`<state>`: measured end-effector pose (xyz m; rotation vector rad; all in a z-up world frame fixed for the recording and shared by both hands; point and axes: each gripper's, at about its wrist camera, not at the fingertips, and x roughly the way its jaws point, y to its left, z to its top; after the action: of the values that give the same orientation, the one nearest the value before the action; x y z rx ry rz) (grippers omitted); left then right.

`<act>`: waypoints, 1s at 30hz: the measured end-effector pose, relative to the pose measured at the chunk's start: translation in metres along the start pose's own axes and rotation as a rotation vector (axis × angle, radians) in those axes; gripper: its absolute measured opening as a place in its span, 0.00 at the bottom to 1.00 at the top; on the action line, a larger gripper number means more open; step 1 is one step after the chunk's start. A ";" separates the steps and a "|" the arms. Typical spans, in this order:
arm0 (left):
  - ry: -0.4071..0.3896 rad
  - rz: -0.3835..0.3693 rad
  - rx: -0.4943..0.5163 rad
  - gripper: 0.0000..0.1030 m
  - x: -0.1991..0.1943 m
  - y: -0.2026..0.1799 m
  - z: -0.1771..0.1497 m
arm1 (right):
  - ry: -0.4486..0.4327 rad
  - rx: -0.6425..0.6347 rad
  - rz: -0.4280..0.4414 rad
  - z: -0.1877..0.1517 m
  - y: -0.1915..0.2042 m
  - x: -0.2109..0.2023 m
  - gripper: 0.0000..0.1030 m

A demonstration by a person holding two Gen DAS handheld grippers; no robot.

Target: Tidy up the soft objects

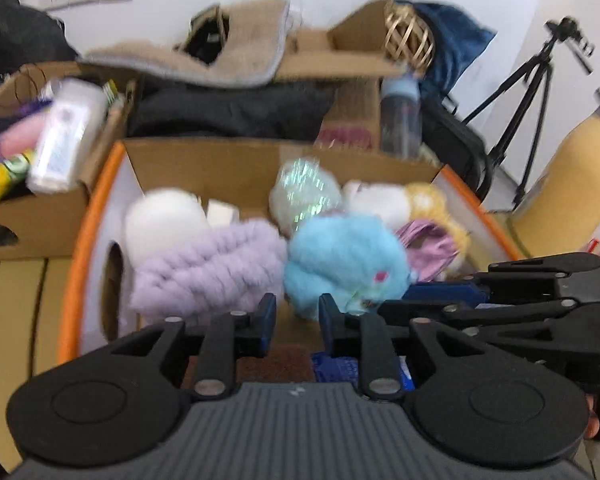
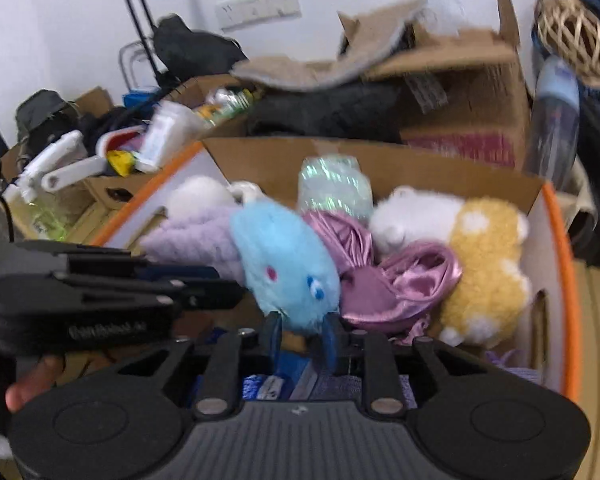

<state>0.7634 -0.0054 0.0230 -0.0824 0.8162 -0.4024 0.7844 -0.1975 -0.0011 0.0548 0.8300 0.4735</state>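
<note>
Nearest the lens, the left hand-held gripper [image 1: 296, 322] stands nearly closed and empty, while the right hand-held gripper [image 2: 302, 334] has its jaws narrowed around the bottom of the blue plush [image 2: 286, 264]. That plush lies mid-box [image 2: 556, 216], between lilac knit [image 2: 192, 236] and pink satin [image 2: 400, 280]; light, squashy, probably best pinched deep in the fur.

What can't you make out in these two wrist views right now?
- Right gripper: right wrist view; blur hides whether its pads pinch the blue plush toy.
- Box floor: both views, covered by soft toys.
- White bottle label: left wrist view, blurred.
- Blue packets under the grippers: cut off by gripper bodies.
</note>
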 end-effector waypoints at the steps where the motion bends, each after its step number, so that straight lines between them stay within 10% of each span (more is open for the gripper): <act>1: -0.011 0.004 0.000 0.24 -0.007 0.000 0.002 | -0.024 -0.006 0.041 0.000 0.004 -0.006 0.22; 11: -0.043 0.108 -0.037 0.34 -0.067 0.010 -0.008 | 0.021 0.057 0.056 -0.022 0.021 -0.002 0.23; 20: -0.173 0.127 0.038 0.47 -0.184 -0.031 -0.022 | -0.135 -0.011 -0.034 -0.010 0.053 -0.148 0.38; 30: -0.323 0.163 0.109 0.69 -0.306 -0.091 -0.112 | -0.312 -0.018 -0.136 -0.105 0.085 -0.313 0.55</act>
<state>0.4660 0.0363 0.1779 0.0213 0.4774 -0.2697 0.4957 -0.2684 0.1653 0.0533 0.5195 0.3334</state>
